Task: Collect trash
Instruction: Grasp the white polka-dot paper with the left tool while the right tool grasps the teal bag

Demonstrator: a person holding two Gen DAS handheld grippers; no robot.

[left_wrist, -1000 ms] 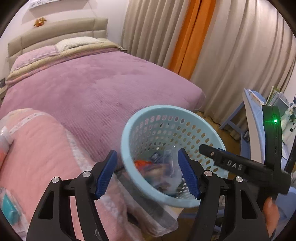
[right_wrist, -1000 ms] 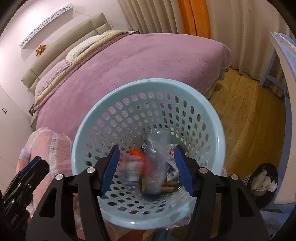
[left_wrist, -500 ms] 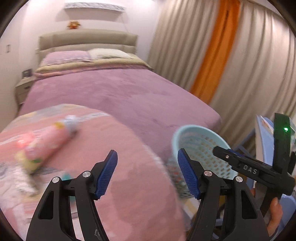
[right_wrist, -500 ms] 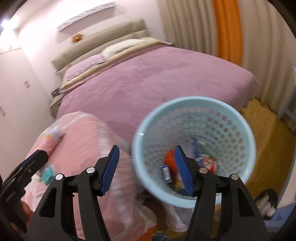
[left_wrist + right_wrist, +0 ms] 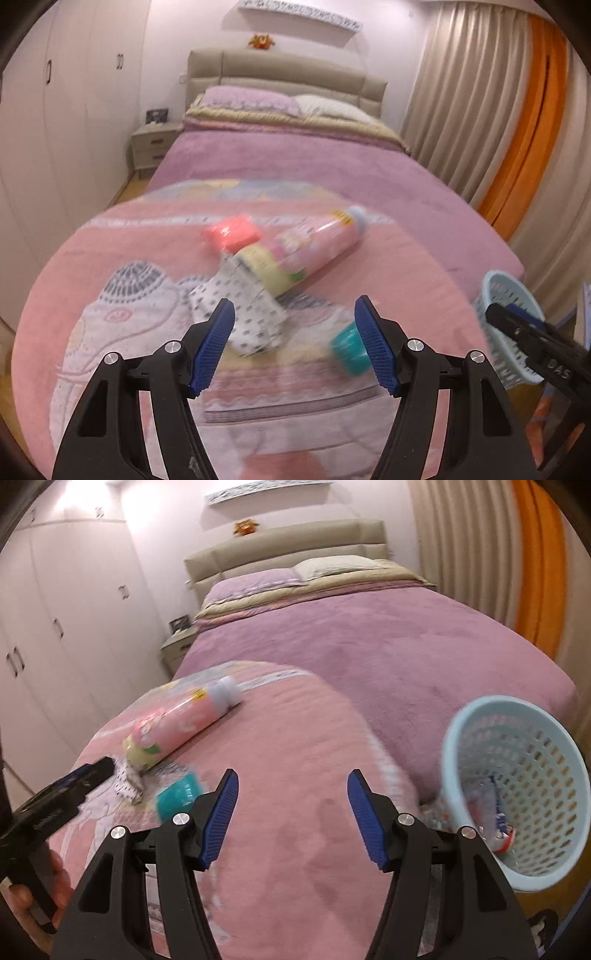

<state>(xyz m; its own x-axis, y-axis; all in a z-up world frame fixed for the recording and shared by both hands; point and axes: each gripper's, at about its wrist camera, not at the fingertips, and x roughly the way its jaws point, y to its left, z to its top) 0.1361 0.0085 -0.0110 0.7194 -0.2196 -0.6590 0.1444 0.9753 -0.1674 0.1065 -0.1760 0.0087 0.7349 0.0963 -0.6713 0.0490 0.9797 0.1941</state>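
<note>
A pink bottle lies on its side on the pink blanket at the foot of the bed. Its long axis runs diagonally, the pale blue cap toward the headboard and curtain side, the yellow-green base toward the near left. Three smaller pieces of trash lie around that base: a coral-red packet just beyond it, a white carton with dark dots touching its near end, and a teal item a little apart to the right. All are motion-blurred.

The left claw is held level above the blanket's near edge, aimed up the bed, its blue pads spread wide with nothing between them; the dotted carton sits just past its left pad, the teal item by its right.

The right claw is likewise wide and empty, over bare blanket. To its right stands one light blue perforated basket, tilted toward the camera, with wrappers inside.
</note>
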